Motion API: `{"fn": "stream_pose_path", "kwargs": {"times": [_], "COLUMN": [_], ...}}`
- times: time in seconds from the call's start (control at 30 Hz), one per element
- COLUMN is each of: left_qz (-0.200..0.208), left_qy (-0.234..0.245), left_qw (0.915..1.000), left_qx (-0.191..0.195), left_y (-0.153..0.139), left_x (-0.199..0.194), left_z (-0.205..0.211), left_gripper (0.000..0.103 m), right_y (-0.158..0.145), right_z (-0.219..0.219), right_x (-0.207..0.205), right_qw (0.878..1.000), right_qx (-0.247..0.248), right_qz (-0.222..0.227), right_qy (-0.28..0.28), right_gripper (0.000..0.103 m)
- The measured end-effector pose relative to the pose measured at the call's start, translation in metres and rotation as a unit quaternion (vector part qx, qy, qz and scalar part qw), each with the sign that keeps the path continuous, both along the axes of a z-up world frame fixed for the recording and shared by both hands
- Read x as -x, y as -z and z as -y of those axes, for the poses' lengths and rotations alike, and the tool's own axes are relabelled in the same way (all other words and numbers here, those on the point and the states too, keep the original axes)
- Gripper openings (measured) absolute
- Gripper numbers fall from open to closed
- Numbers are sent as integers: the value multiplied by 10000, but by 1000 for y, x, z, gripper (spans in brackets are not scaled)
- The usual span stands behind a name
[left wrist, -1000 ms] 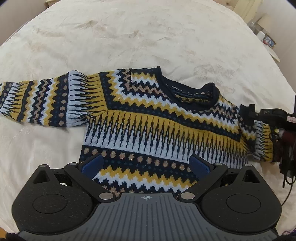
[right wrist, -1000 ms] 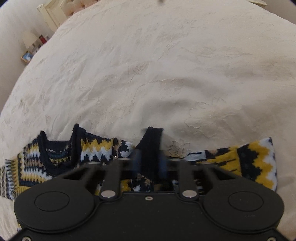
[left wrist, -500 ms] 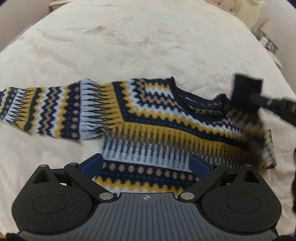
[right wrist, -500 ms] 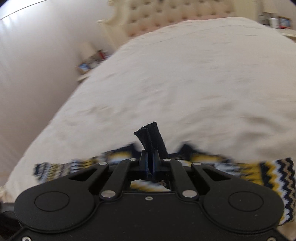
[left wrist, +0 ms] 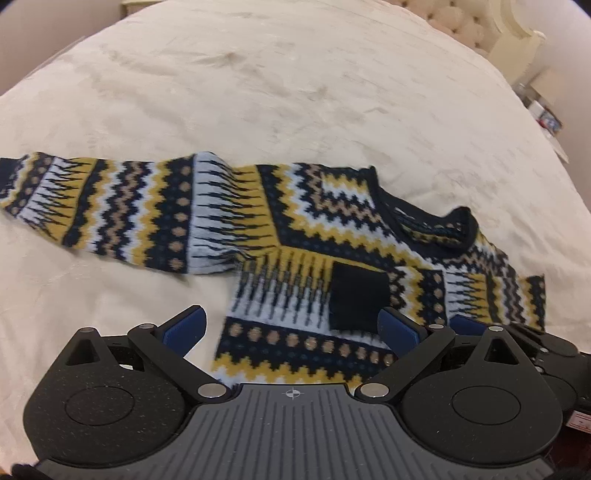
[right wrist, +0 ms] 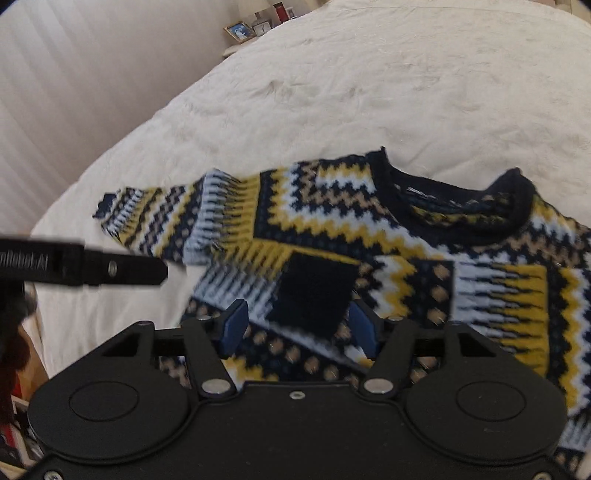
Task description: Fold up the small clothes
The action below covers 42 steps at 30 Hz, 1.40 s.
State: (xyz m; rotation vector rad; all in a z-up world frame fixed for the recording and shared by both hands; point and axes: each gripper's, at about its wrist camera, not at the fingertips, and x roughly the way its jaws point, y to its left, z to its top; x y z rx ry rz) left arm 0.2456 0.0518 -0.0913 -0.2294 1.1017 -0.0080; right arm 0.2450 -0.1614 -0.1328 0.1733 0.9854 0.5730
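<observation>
A small knit sweater (left wrist: 303, 236) in navy, yellow and white zigzags lies flat on the cream bedspread (left wrist: 258, 81). Its right sleeve is folded over the chest, with the dark navy cuff (left wrist: 358, 295) lying on the body; the cuff also shows in the right wrist view (right wrist: 314, 291). The left sleeve (left wrist: 96, 203) stretches out to the left. My left gripper (left wrist: 291, 325) is open and empty above the sweater's hem. My right gripper (right wrist: 297, 325) is open just behind the cuff, holding nothing.
The sweater (right wrist: 369, 236) sits near the bed's front edge. A tufted headboard (left wrist: 461, 22) is at the far right. A bedside shelf with a photo frame (right wrist: 240, 31) stands beyond the bed. The left gripper's black finger (right wrist: 122, 267) juts in from the left.
My right gripper carried the right sleeve's cuff over onto the chest, then opened and let it go. The left gripper stayed open and shifted left.
</observation>
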Motion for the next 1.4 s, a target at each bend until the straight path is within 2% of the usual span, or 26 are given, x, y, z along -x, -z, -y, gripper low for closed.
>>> {"fn": "stream_pose_path", "kwargs": {"times": [0.03, 0.17, 0.23, 0.37, 0.5, 0.57, 0.6, 0.87, 0.97, 1.13, 1.2, 1.27, 1.37, 1.4], "left_qz": [-12, -3, 46, 170, 252, 209, 153, -259, -307, -183, -239, -373, -364, -349], "left_qy": [79, 475, 720, 1230, 1468, 1524, 1528, 1225, 1188, 1096, 1067, 930, 1078, 1116], "left_qw": [10000, 9988, 9973, 9923, 9888, 9881, 9881, 9921, 9923, 9922, 9916, 9930, 9906, 9903], "left_qx": [22, 75, 109, -16, 29, 41, 51, 31, 195, 559, 691, 620, 764, 750], "left_y": [3, 15, 22, 35, 46, 51, 55, 80, 89, 88, 87, 84, 79, 76], "left_x": [-2, -9, -13, -25, -35, -41, -45, -69, -76, -82, -84, -84, -83, -82], "left_z": [3, 21, 30, 53, 65, 69, 69, 63, 61, 58, 58, 59, 63, 66], "left_gripper": [101, 101, 101, 100, 99, 88, 86, 86, 86, 55, 46, 41, 15, 14], "right_y": [-1, -1, 0, 1, 7, 11, 12, 24, 27, 31, 32, 34, 34, 34], "right_z": [5, 37, 55, 84, 106, 113, 115, 115, 115, 113, 113, 113, 114, 115], "right_x": [3, 11, 15, 18, 21, 22, 23, 20, 17, 15, 15, 15, 18, 19], "right_qw": [10000, 9988, 9973, 9933, 9892, 9877, 9871, 9880, 9883, 9885, 9880, 9874, 9868, 9865], "right_qx": [44, 146, 166, 223, 248, 248, 241, 156, 94, 74, 73, 75, 77, 80], "right_qz": [24, -41, -56, -158, -277, -334, -360, -550, -600, -671, -705, -739, -768, -775], "right_qy": [64, 471, 707, 1119, 1417, 1510, 1539, 1436, 1403, 1352, 1374, 1397, 1423, 1437], "right_gripper": [79, 83, 90, 92, 92, 92, 92, 92, 92, 92, 92, 92, 92, 92]}}
